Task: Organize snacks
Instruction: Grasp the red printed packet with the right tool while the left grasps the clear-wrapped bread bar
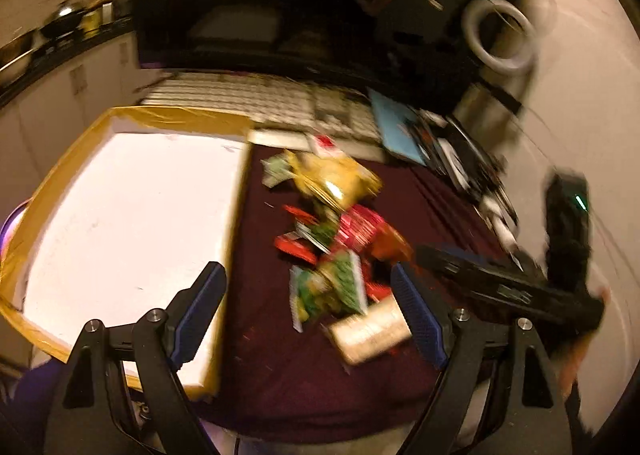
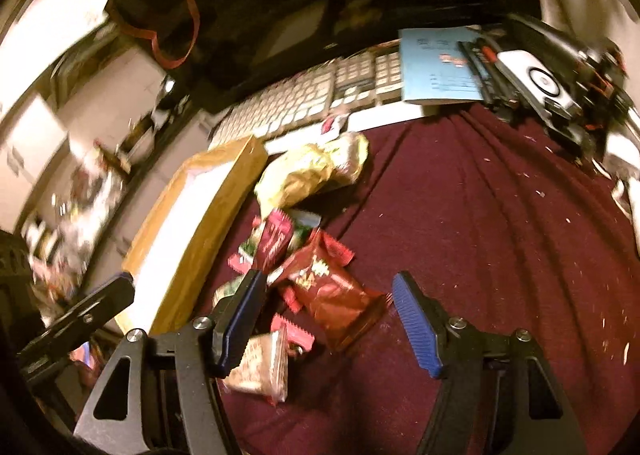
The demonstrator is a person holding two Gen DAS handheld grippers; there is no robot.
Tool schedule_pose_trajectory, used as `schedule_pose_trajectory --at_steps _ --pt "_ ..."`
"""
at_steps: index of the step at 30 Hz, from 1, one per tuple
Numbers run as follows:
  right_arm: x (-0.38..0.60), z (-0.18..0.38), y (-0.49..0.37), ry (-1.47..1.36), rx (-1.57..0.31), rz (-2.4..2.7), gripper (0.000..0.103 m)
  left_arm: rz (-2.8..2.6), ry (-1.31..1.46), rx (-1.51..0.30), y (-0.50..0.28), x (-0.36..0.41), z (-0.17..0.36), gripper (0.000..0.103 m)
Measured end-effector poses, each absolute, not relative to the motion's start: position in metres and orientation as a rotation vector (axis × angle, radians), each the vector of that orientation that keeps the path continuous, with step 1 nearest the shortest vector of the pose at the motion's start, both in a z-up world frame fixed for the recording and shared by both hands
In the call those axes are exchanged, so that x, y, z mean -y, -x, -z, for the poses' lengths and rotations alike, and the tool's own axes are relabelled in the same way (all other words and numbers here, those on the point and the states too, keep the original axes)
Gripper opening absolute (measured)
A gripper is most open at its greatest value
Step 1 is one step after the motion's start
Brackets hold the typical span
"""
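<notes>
A heap of snack packets lies on a dark red cloth [image 1: 280,367]. In the left wrist view I see a yellow bag [image 1: 336,179], a green packet [image 1: 332,287] and a beige packet [image 1: 370,331]. My left gripper [image 1: 308,311] is open and empty above the heap's near end. In the right wrist view a red packet [image 2: 332,291] lies between the fingers of my right gripper [image 2: 328,311], which is open and empty. A yellow bag [image 2: 308,171] lies farther back. A white tray with a tan rim [image 1: 128,207] stands left of the heap, and it shows in the right wrist view [image 2: 208,231].
A keyboard [image 1: 256,99] and a blue booklet [image 1: 396,127] lie behind the cloth. A white tape ring [image 1: 500,35] and dark gear sit at the back right. The right gripper's body [image 1: 520,283] shows at the right of the left wrist view.
</notes>
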State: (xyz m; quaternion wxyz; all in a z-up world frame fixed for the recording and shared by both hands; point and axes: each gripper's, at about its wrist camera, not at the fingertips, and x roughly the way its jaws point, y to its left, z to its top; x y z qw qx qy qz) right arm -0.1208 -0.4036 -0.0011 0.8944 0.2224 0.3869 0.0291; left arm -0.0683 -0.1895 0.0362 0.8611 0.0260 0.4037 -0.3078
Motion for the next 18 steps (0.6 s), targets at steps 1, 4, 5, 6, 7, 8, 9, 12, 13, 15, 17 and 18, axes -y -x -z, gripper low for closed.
schedule_pose_trajectory --at_steps 1,4,5,6,7,8,9,12,13,15,17,18 --pt "0.400 0.002 0.119 -0.427 -0.815 -0.072 0.069 0.667 -0.071 -0.851 0.072 0.194 -0.035 0.085" --pt "0.395 0.007 0.107 -0.361 -0.851 -0.077 0.069 0.728 -0.158 -0.854 0.086 0.211 -0.028 0.085" --pt "0.393 0.010 0.102 -0.348 -0.865 -0.107 0.069 0.741 -0.179 -0.865 0.089 0.215 -0.024 0.085" --pt "0.392 0.012 0.097 -0.331 -0.880 -0.126 0.067 0.752 -0.198 -0.882 0.090 0.219 -0.021 0.085" --pt "0.392 0.015 0.093 -0.317 -0.902 -0.110 0.069 0.763 -0.224 -0.893 0.092 0.222 -0.019 0.085" --pt "0.392 0.018 0.090 -0.312 -0.916 -0.095 0.069 0.773 -0.266 -0.896 0.095 0.226 -0.016 0.085" --pt "0.391 0.021 0.087 -0.301 -0.935 -0.102 0.066 0.781 -0.313 -0.893 0.098 0.228 -0.014 0.085" --pt "0.389 0.023 0.090 -0.263 -0.936 -0.091 0.039 0.796 -0.409 -0.857 0.104 0.232 -0.008 0.085" --pt "0.390 0.023 0.093 -0.259 -0.931 -0.097 0.036 0.813 -0.418 -0.856 0.102 0.235 -0.006 0.085" --pt "0.398 0.022 0.099 -0.284 -0.906 -0.094 0.031 0.839 -0.425 -0.870 0.099 0.243 -0.003 0.085" --pt "0.406 0.020 0.105 -0.325 -0.880 -0.110 0.030 0.873 -0.434 -0.870 0.095 0.254 -0.001 0.085" --pt "0.409 0.018 0.106 -0.343 -0.866 -0.112 0.030 0.894 -0.435 -0.874 0.093 0.260 0.000 0.085"
